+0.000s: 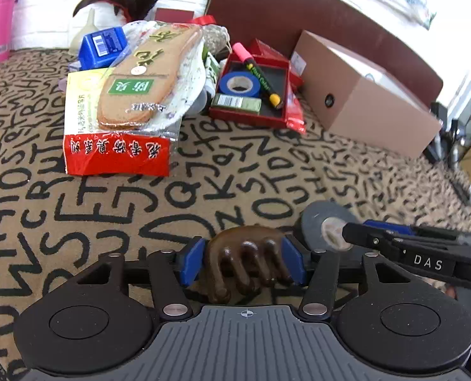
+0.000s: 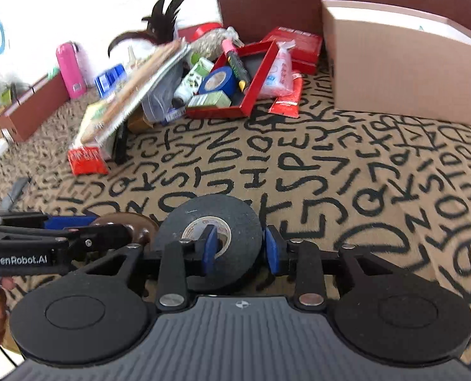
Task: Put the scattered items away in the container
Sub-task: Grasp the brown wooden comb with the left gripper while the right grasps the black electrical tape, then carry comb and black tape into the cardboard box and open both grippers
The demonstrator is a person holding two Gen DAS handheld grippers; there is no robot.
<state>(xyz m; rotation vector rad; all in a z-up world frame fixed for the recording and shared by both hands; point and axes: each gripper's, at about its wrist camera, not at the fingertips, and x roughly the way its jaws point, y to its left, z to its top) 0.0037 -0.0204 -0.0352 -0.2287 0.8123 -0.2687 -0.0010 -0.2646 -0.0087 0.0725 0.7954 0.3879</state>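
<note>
The work surface is a tan, short-pile carpet [image 1: 203, 171] printed with black hand-drawn letters. At far right stands a rectangular brown cardboard box [image 1: 372, 95] with flat matte sides. At far left lies a glossy clear packet holding a tan insole [image 1: 146, 76], with a red printed strip along its near edge; it leans on the clutter behind it. Between packet and cardboard box sits the container, a shallow red tray [image 1: 251, 120] with a dark lining; in it lie a blue tape ring [image 1: 239, 84], a small green carton [image 1: 235, 104] and a pink-capped marker [image 1: 257, 74] laid diagonally. The right gripper [image 2: 240, 247] is clamped on a matte black tape roll [image 2: 210, 222] with a pale cardboard core: one blue pad sits inside the core, the other against the outer rim, and the roll is near, over the carpet. The left gripper [image 1: 243, 262] is closed on a glossy dark-brown claw hair clip [image 1: 245, 260] with curved teeth, pinched between its blue pads, just left of the roll and well apart from the tray.
</note>
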